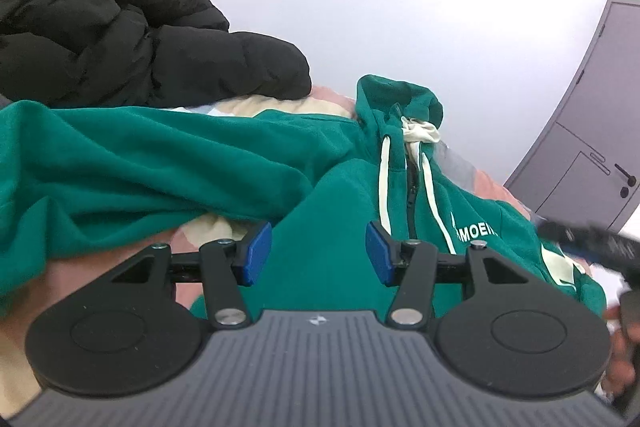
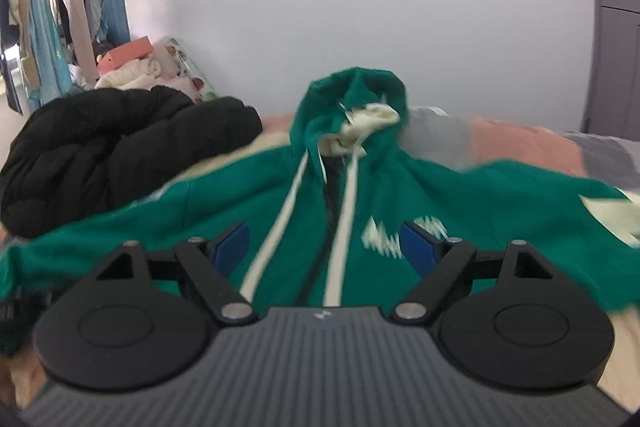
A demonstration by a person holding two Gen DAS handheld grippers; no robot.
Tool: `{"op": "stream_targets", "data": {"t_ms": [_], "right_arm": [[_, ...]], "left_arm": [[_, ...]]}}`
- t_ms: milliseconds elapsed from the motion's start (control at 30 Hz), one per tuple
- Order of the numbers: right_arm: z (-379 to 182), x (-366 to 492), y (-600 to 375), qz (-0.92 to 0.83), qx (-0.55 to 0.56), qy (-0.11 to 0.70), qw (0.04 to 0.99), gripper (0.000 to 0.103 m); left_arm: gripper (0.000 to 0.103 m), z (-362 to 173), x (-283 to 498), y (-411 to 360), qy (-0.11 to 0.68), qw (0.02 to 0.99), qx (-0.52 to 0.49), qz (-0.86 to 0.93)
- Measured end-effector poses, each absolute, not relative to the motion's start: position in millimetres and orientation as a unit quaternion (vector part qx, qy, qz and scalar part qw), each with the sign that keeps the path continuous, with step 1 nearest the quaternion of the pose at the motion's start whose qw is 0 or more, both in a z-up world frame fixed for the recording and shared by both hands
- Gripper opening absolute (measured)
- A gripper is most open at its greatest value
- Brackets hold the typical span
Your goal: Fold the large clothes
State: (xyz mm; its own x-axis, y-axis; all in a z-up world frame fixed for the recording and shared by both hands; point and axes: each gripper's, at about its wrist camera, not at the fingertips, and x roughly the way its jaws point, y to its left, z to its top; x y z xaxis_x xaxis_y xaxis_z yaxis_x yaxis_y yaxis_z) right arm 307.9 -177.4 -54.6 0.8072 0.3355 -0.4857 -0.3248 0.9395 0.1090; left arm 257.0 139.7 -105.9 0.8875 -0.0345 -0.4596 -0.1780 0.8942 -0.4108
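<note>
Left gripper (image 1: 319,253) and right gripper (image 2: 324,247) — jaws apart, gripping nothing.

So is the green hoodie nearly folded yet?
Not nearly. The green zip-up hoodie with cream drawstrings lies face up on the bed, zipped, hood at the top. One sleeve is bunched across its side, not neatly folded. Both the left gripper and right gripper are open, holding nothing. The black puffer jacket still waits in a heap.

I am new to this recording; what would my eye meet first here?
First, the green hoodie spread front-up on the bed, hood toward the white wall. Left of it lies a black puffer jacket. Both tongs, left and right, are open, gripping nothing.
</note>
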Motion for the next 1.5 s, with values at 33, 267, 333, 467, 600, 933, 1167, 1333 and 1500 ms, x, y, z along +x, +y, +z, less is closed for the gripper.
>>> {"op": "stream_targets", "data": {"t_ms": [33, 267, 333, 467, 600, 933, 1167, 1333, 1500], "right_arm": [[-56.2, 296.9, -181.8, 0.171, 0.011, 0.261, 0.950, 0.083], [-66.5, 227.0, -194.8, 0.147, -0.003, 0.273, 0.951, 0.083], [-71.0, 214.7, -197.8, 0.147, 0.008, 0.279, 0.949, 0.083], [-83.9, 197.8, -203.8, 0.158, 0.025, 0.300, 0.941, 0.085], [-101.9, 196.4, -209.3, 0.164, 0.034, 0.326, 0.931, 0.093], [-130.9, 219.0, -208.3, 0.154, 0.061, 0.373, 0.913, 0.093], [-142.9, 231.7, -210.4, 0.147, 0.077, 0.394, 0.904, 0.093], [-146.2, 233.3, -213.0, 0.147, 0.084, 0.400, 0.901, 0.093], [-145.0, 233.0, -215.5, 0.149, 0.087, 0.400, 0.900, 0.093]], "left_arm": [[0.058, -104.7, 251.4, 137.7, 0.237, 0.945, -0.223, 0.041], [0.058, -107.0, 226.0, 146.0, 0.261, 0.934, -0.240, 0.053], [0.058, -104.4, 220.6, 147.9, 0.259, 0.935, -0.237, 0.060], [0.064, -96.2, 211.7, 158.3, 0.245, 0.935, -0.235, 0.098], [0.064, -92.1, 206.0, 187.0, 0.232, 0.921, -0.271, 0.158], [0.066, -102.3, 169.7, 268.9, 0.211, 0.834, -0.388, 0.331], [0.066, -105.5, 158.3, 295.3, 0.210, 0.800, -0.404, 0.390], [0.066, -105.4, 143.2, 298.2, 0.194, 0.781, -0.408, 0.431], [0.066, -109.6, 124.7, 307.2, 0.192, 0.749, -0.432, 0.464]]}}
